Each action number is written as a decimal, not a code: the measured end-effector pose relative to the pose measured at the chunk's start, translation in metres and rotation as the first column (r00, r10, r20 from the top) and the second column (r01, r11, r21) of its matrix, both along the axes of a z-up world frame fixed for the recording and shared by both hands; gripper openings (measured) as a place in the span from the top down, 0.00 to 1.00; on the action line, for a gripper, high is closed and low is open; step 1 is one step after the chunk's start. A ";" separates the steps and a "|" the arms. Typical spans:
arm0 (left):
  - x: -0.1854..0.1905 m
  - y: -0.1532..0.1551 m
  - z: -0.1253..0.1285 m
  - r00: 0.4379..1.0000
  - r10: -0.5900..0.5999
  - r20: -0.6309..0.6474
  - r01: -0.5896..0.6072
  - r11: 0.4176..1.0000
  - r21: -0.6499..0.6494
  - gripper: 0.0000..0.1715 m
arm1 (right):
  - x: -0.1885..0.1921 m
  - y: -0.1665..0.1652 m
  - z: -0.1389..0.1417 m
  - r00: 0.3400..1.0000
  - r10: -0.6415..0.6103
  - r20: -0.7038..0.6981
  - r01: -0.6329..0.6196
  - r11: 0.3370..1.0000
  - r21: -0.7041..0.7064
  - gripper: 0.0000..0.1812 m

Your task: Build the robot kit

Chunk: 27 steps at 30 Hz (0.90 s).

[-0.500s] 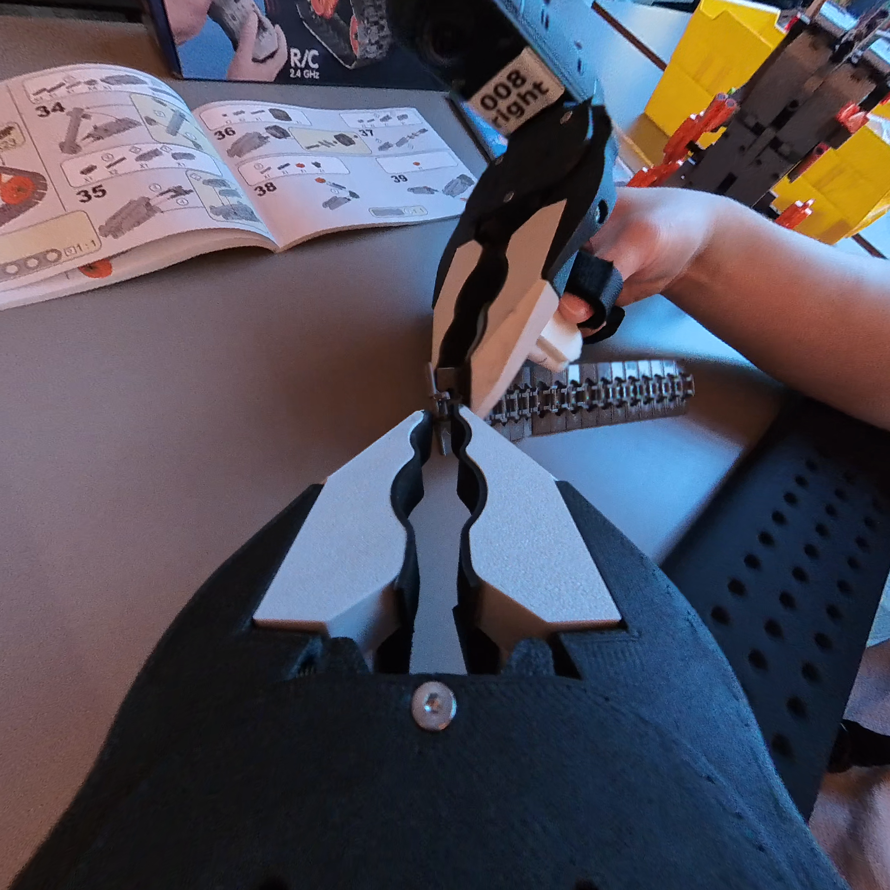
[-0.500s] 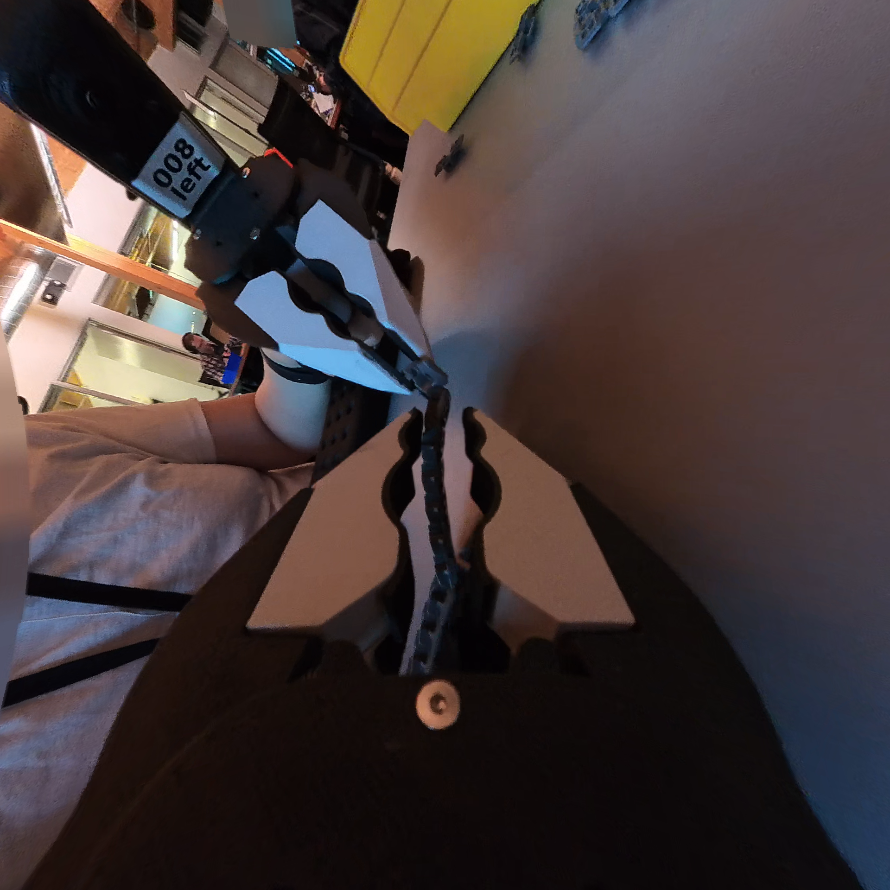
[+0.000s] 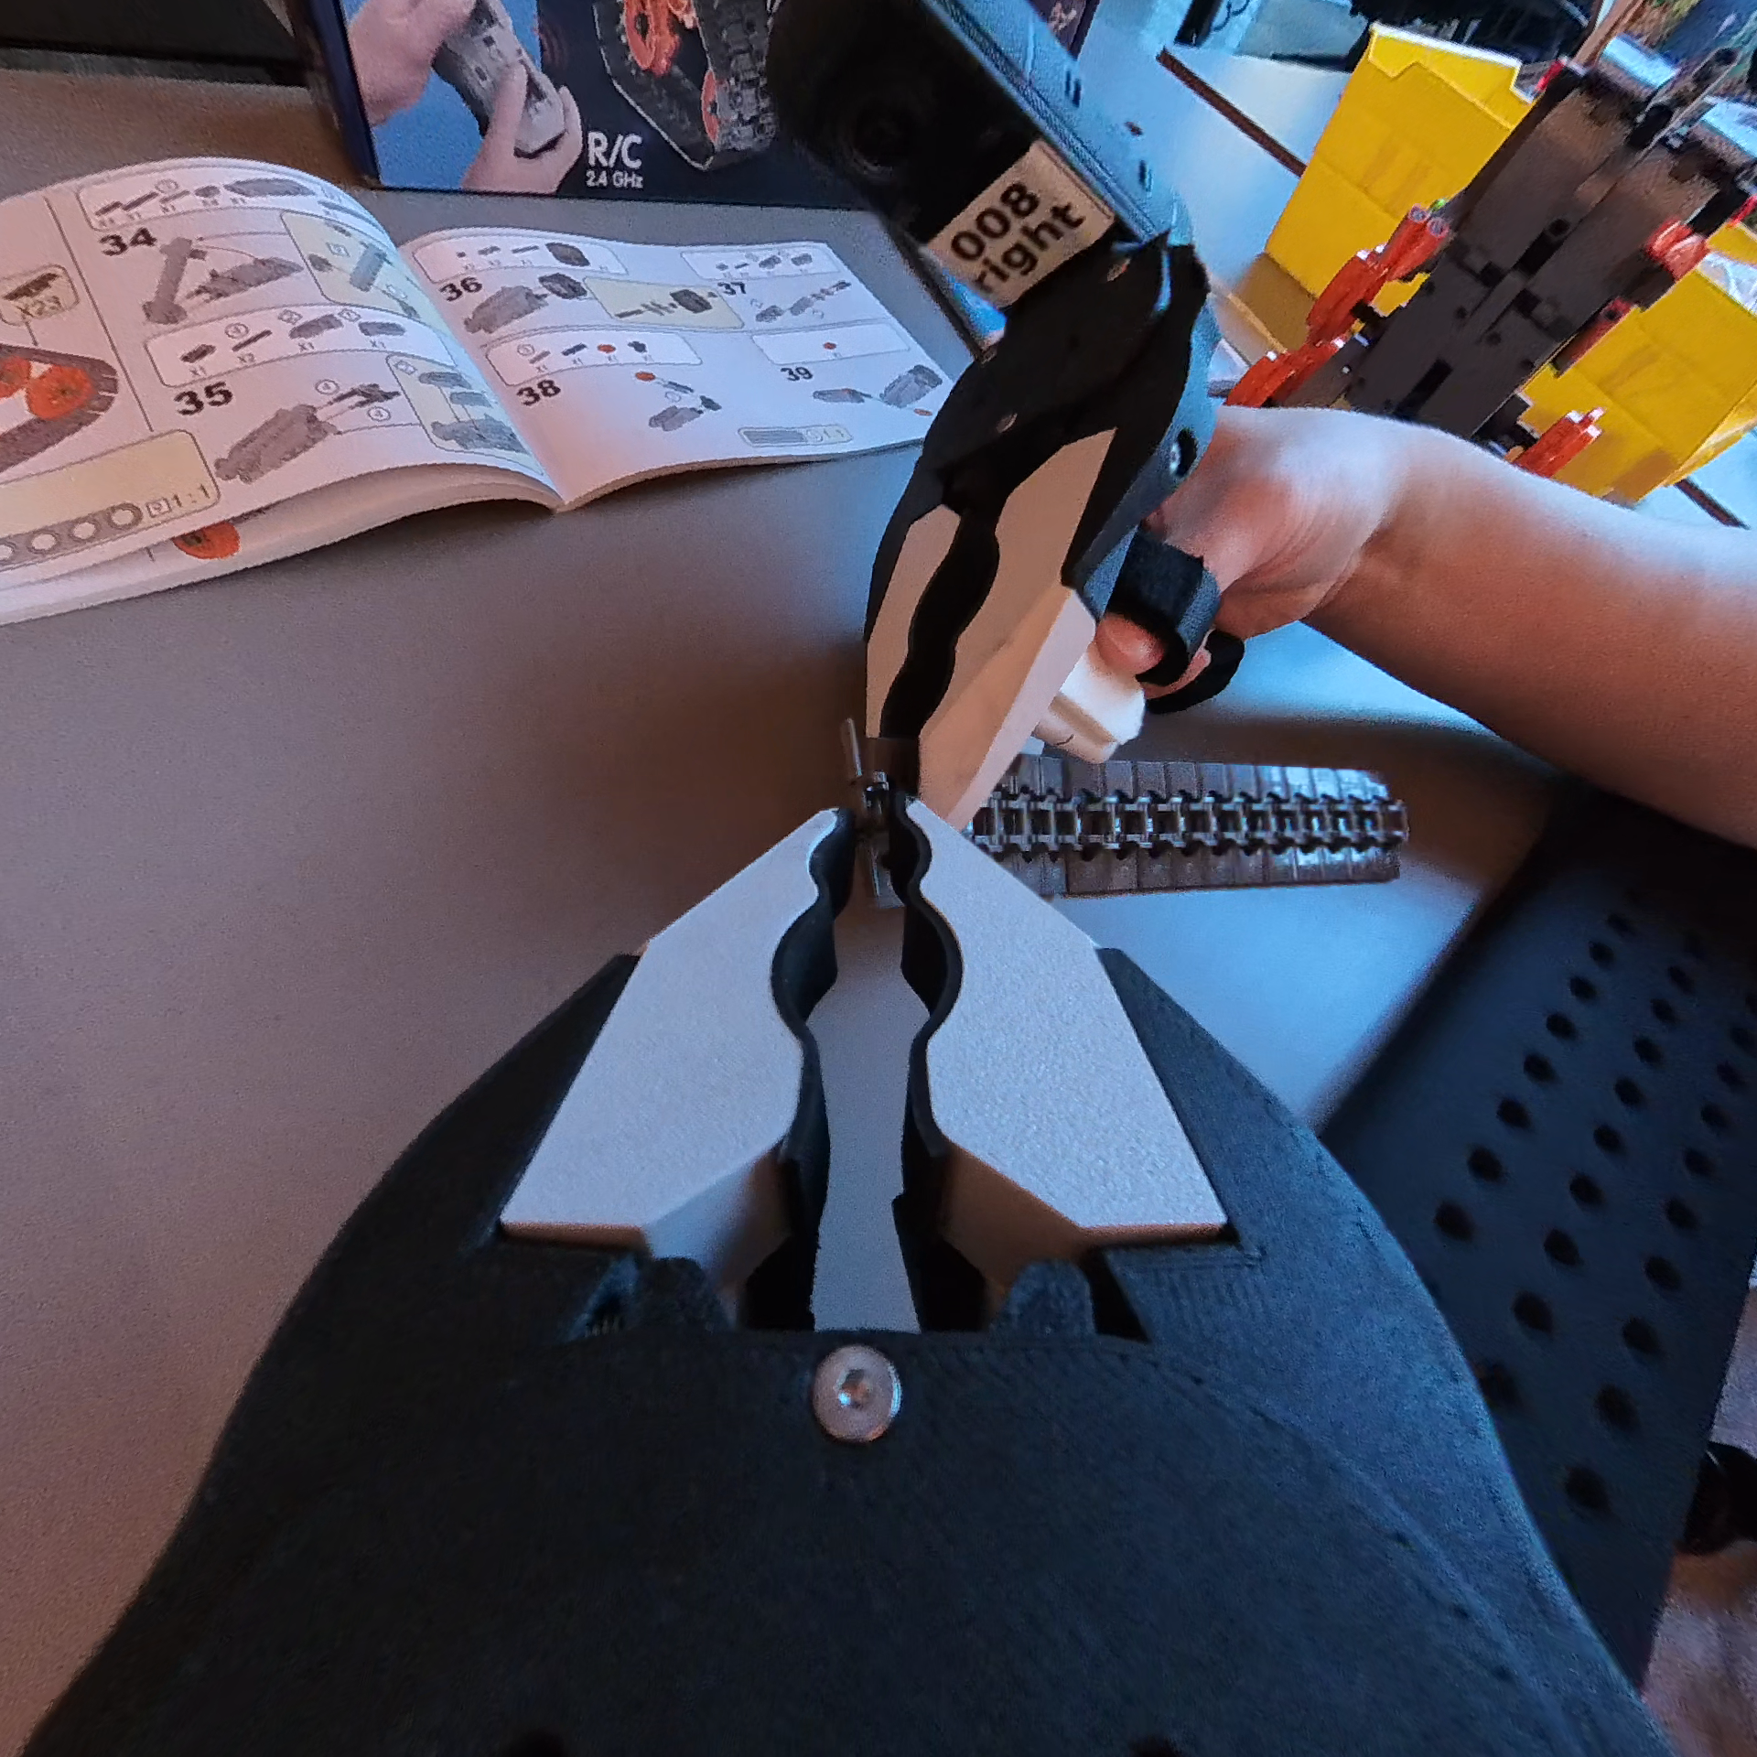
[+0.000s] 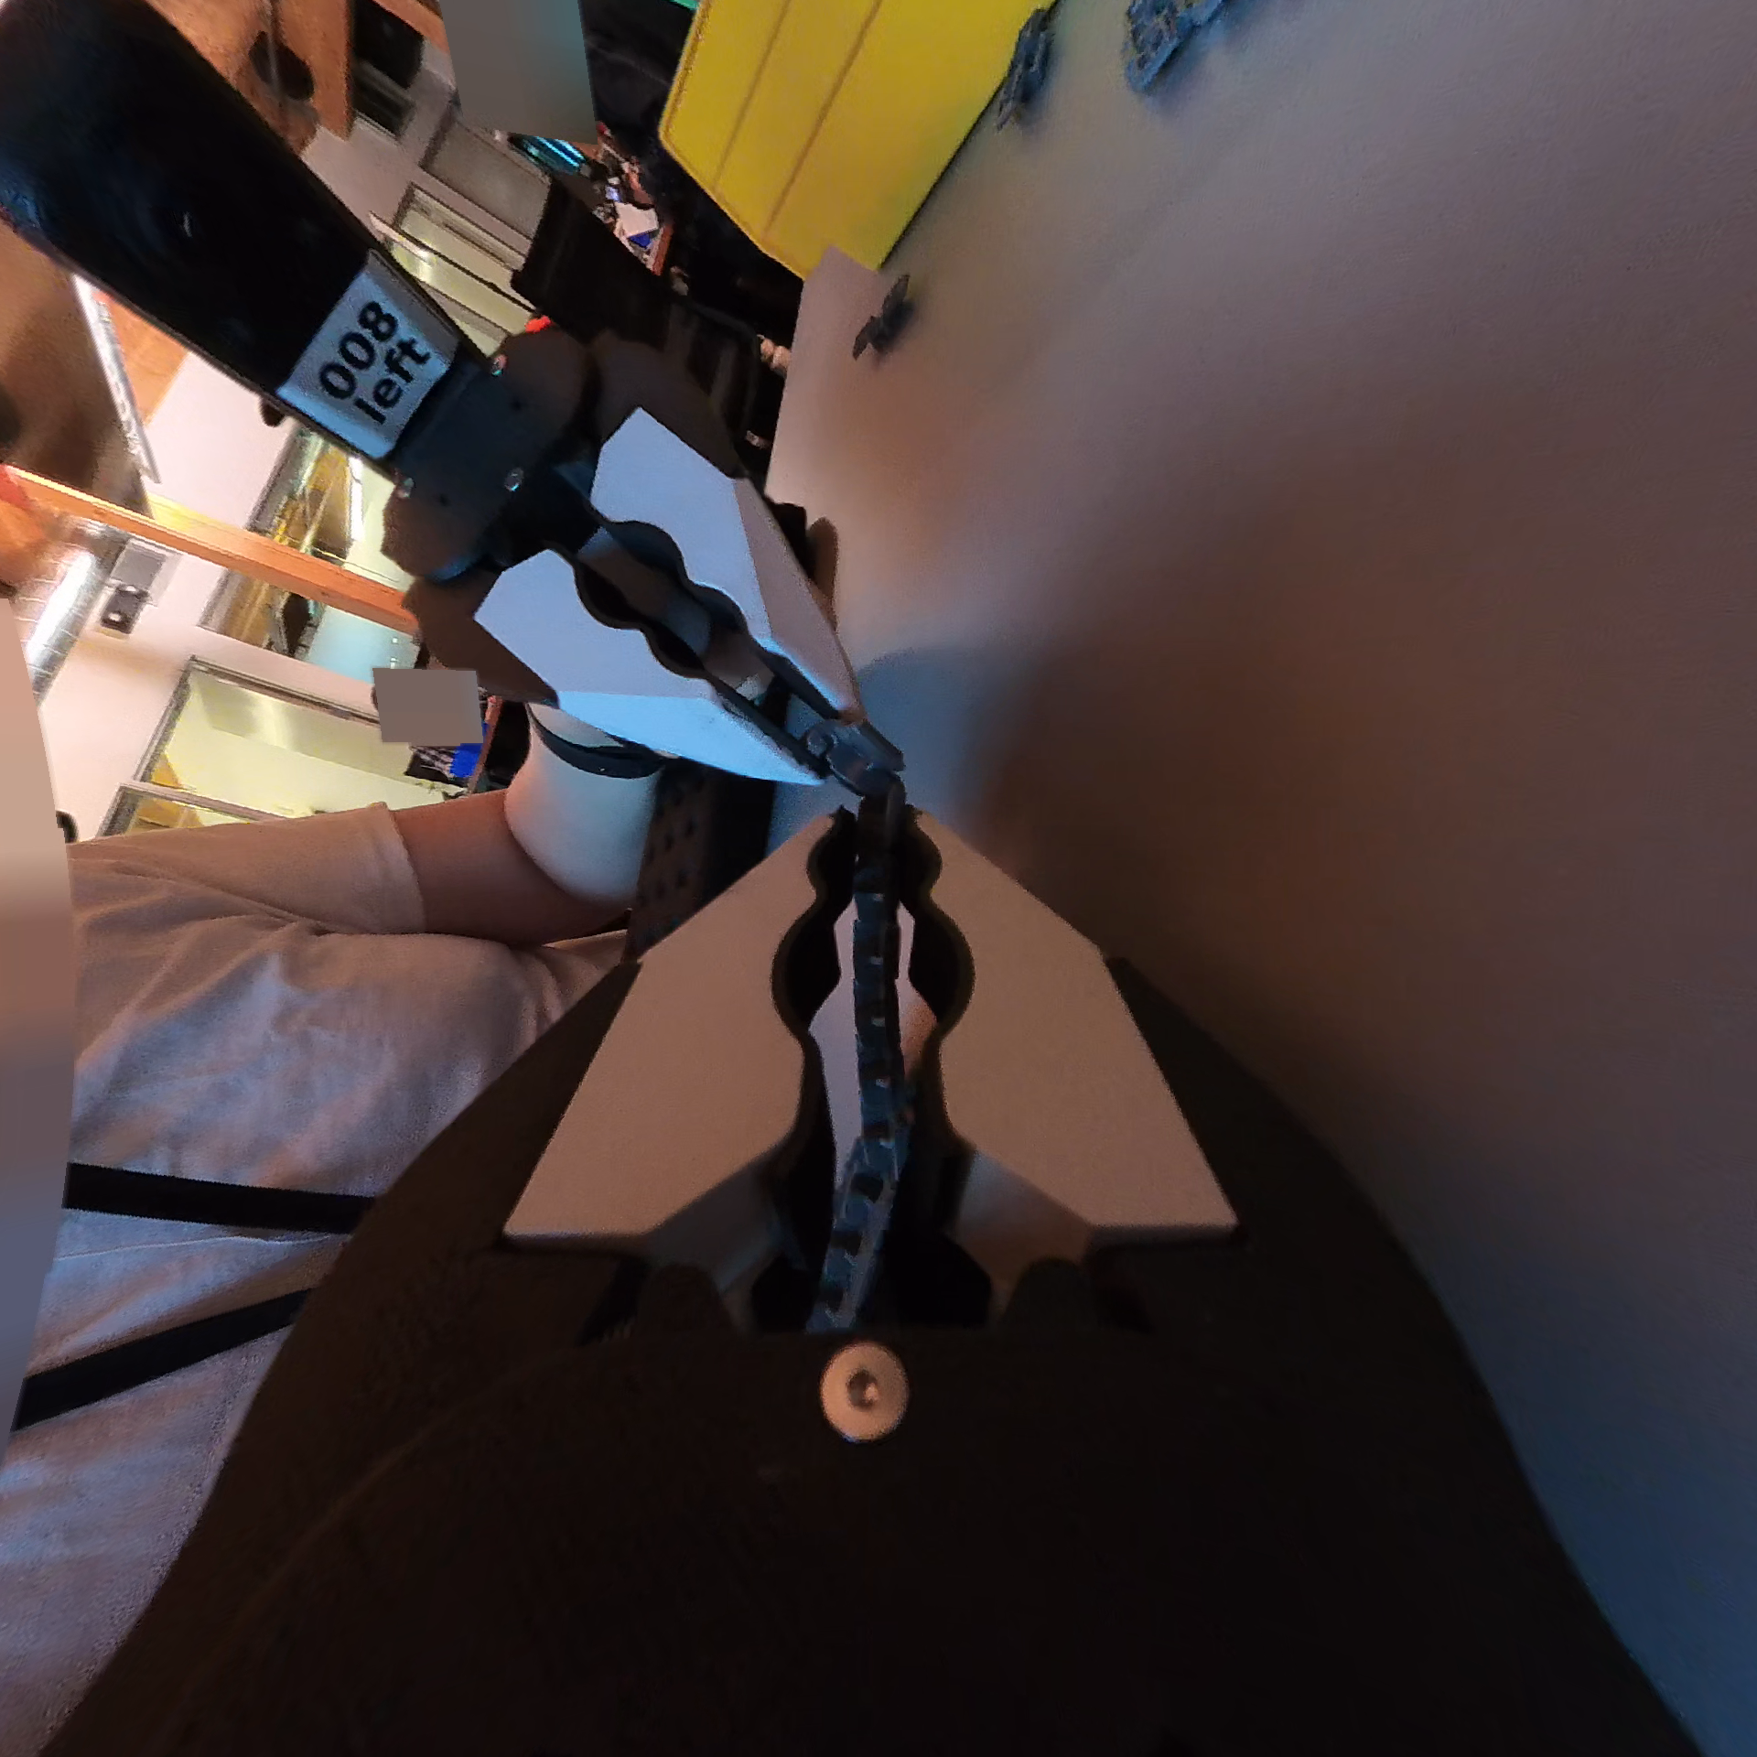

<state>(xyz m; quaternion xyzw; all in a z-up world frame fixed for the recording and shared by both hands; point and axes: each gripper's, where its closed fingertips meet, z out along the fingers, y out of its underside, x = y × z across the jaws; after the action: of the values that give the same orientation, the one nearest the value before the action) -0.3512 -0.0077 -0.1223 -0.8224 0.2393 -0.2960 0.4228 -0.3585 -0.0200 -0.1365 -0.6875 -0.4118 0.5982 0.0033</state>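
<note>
My left gripper [image 3: 870, 822] is shut on a small dark track link [image 3: 870, 789] at its fingertips, low over the grey table [image 3: 475, 856]. My right gripper [image 3: 913, 780] comes down from above and meets it tip to tip. It is shut on the end of a dark track strip [image 3: 1188, 827], which trails right along the table. In the right wrist view the strip [image 4: 875, 998] runs edge-on between the right gripper's [image 4: 875, 822] fingers. There the left gripper [image 4: 846, 737] holds the link [image 4: 860, 756] against the strip's end.
An open instruction booklet [image 3: 380, 361] and a printed box [image 3: 570, 95] lie at the far left. Yellow bins [image 3: 1426, 162] and a black and orange model [image 3: 1569, 238] stand at the far right. A black perforated board [image 3: 1569, 1141] lies at the near right. A hand [image 3: 1283, 513] holds the right gripper. Left and right tips are no more than a few centimetres apart.
</note>
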 end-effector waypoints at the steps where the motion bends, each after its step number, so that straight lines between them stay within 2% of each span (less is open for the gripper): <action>1: 0.000 0.000 0.000 1.000 -0.004 -0.004 0.004 1.000 0.005 0.97 | 0.000 0.000 0.000 1.000 0.002 0.001 -0.002 1.000 0.006 0.97; 4: 0.001 -0.002 0.000 1.000 -0.010 0.004 0.010 1.000 0.018 0.97 | 0.001 -0.001 0.002 1.000 0.003 -0.015 -0.003 1.000 0.026 0.97; 7: 0.000 -0.001 -0.010 0.998 -0.007 -0.058 0.008 1.000 0.022 0.97 | 0.001 0.000 -0.006 0.999 -0.015 0.033 0.013 0.998 0.058 0.98; 13: 0.001 0.000 -0.018 0.997 -0.009 -0.073 0.009 1.000 0.006 0.96 | 0.002 0.003 -0.013 0.997 -0.034 0.074 0.028 0.996 0.080 0.98; 27: 0.003 0.000 -0.022 0.999 -0.030 -0.030 0.028 0.998 -0.048 0.96 | 0.003 0.003 -0.014 0.997 -0.040 0.070 0.032 0.992 0.119 0.98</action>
<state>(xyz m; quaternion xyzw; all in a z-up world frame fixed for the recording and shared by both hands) -0.3479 -0.0080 -0.1445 -0.8331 0.2505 -0.2952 0.3949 -0.3558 -0.0173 -0.1500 -0.7146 -0.4337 0.5474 0.0396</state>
